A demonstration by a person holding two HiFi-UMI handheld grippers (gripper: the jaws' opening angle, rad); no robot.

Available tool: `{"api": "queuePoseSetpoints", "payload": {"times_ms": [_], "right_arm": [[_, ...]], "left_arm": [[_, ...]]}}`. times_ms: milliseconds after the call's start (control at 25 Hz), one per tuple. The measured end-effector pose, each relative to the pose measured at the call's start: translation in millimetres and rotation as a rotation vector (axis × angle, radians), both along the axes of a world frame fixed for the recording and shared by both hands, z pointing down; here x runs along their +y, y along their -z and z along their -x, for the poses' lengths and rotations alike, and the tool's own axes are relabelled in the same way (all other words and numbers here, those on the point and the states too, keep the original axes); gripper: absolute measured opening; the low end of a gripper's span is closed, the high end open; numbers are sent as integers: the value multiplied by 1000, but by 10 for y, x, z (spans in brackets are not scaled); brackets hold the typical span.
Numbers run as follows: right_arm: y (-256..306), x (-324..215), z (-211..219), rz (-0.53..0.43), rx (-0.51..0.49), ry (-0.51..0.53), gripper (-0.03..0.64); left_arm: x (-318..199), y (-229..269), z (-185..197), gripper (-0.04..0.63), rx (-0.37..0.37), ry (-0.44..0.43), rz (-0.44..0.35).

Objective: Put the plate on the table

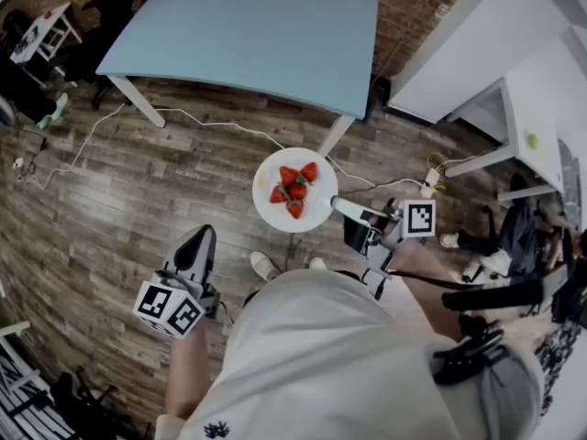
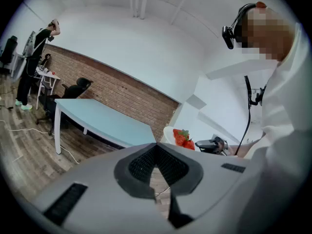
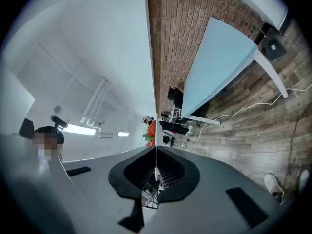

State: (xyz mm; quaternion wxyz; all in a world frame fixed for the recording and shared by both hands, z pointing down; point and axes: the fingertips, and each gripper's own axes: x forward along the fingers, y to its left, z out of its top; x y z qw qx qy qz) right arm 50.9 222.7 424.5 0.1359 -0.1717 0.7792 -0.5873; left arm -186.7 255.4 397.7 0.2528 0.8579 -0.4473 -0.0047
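A white plate (image 1: 316, 214) carrying several strawberries (image 1: 295, 191) hangs in the air above the wood floor, short of the light-blue table (image 1: 248, 26). My right gripper (image 1: 337, 203) is shut on the plate's right rim. In the right gripper view the plate (image 3: 156, 165) runs edge-on as a thin line between the jaws, with the strawberries (image 3: 151, 129) to its left. My left gripper (image 1: 204, 233) is low on the left, shut and empty, well apart from the plate. In the left gripper view the plate (image 2: 169, 133) and its strawberries (image 2: 183, 136) show beyond the closed jaws (image 2: 156, 145).
White desks (image 1: 495, 26) stand at the right. Cables (image 1: 211, 122) and a power strip (image 1: 431, 177) lie on the floor near the table legs. Black chairs (image 2: 78, 89) and a standing person (image 2: 29, 67) are beyond the table's far end.
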Motion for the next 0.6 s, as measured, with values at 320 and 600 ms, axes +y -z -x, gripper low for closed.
{"api": "queuePoseSetpoints", "payload": {"times_ms": [320,600], "right_arm": [[58,87,-612,-10,-32,32,15],[55,295,-1210,-1,-69,35,16]], "left_arm": [[132,116,-708,0,-22,33,-8],[333,156,-1455,0,-30,-6,9]]}}
